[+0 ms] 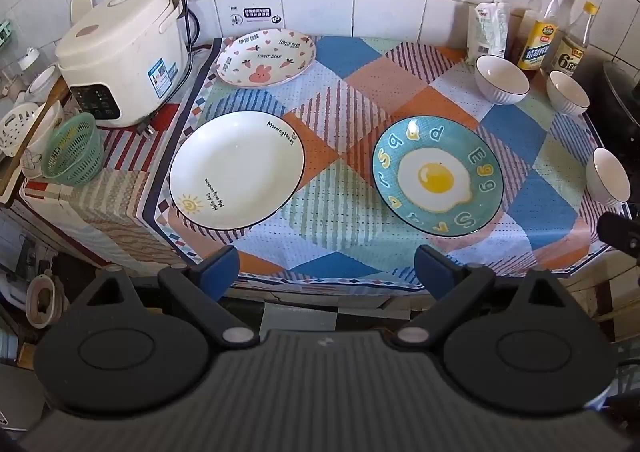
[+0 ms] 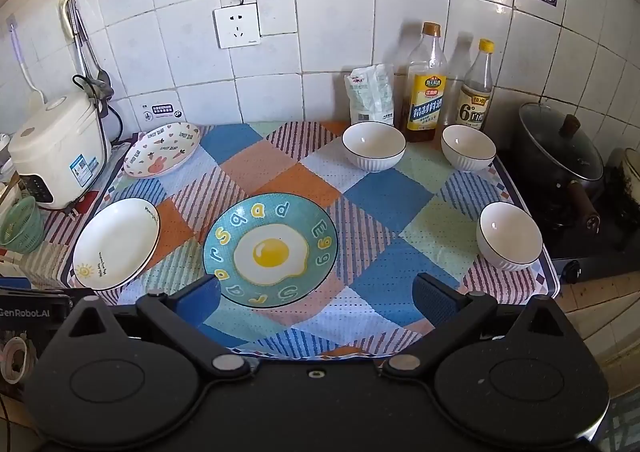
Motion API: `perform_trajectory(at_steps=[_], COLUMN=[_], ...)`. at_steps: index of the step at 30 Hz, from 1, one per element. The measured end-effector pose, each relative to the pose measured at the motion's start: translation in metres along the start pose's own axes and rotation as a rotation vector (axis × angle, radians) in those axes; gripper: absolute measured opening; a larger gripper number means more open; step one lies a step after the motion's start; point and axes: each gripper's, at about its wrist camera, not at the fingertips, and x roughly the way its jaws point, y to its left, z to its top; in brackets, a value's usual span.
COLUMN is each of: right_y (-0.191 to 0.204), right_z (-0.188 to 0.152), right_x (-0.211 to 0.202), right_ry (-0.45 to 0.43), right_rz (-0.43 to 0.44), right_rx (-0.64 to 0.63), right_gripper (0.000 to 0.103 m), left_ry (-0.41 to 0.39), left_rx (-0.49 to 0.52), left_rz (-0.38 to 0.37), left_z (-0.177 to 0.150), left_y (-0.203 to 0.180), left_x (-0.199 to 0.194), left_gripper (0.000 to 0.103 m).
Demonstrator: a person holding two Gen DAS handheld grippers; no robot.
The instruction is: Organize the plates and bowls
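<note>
Looking along the left gripper point(image 1: 326, 272), its jaws are standing wide and empty off the near edge of the surface point(image 1: 340, 64); the white plate point(image 1: 236, 170) is lying ahead-left, the egg plate point(image 1: 438, 175) ahead-right, both apart from it.

Looking along the right gripper point(image 2: 320, 298), equally wide and empty, the egg plate point(image 2: 270, 250) is sitting just ahead between its fingers, untouched, so this hand seems nearer it. Three bowls point(image 2: 374, 146) are standing farther right.

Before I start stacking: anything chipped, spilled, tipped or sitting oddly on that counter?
Nothing stands out. The egg plate, sun plate and rabbit plate lie flat and apart on the checked cloth; the three white bowls stand upright and look empty. No chips or spills visible.
</note>
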Motion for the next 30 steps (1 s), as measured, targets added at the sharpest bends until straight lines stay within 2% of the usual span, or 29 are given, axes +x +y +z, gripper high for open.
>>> perform_trajectory(at_steps=[5,11,16,19,25,30], right_y=[-0.004,-0.003,-0.007,-0.009,-0.009,-0.007], right_z=[-0.006,-0.009,-0.012,-0.012,-0.012,-0.015], right_x=[0.003,0.006,0.009,0.011,0.013,0.015], right_ry=[-0.002,-0.009,-0.014,-0.017,-0.02,-0.017], right_rz=[0.009,-0.023,-0.032,-0.03,-0.026,-0.026], right_rx=[-0.004,-0.02,-0.016,-0.008,-0.004,0.0], right_gripper=[0.103,0.103,0.103,0.103,0.103,0.103], left_ry=[-0.019,-0.053,-0.091,-0.099,-0.105,-0.095], left_rx=[-0.003,-0.001,-0.024,-0.024,-0.023,-0.018], left_rz=[0.056,0.069,0.031,0.035,0.038,-0.002], left_z=[-0.003,-0.006,-0.01,-0.011,-0.012,-0.015], left_y=[-0.001,-0.002,0.0,-0.001,-0.001,-0.002], left_x=[0.002,0.003,0.003,0.005,0.007,0.009], left_gripper=[0.095,0.095,0.095,0.095,0.095,0.096])
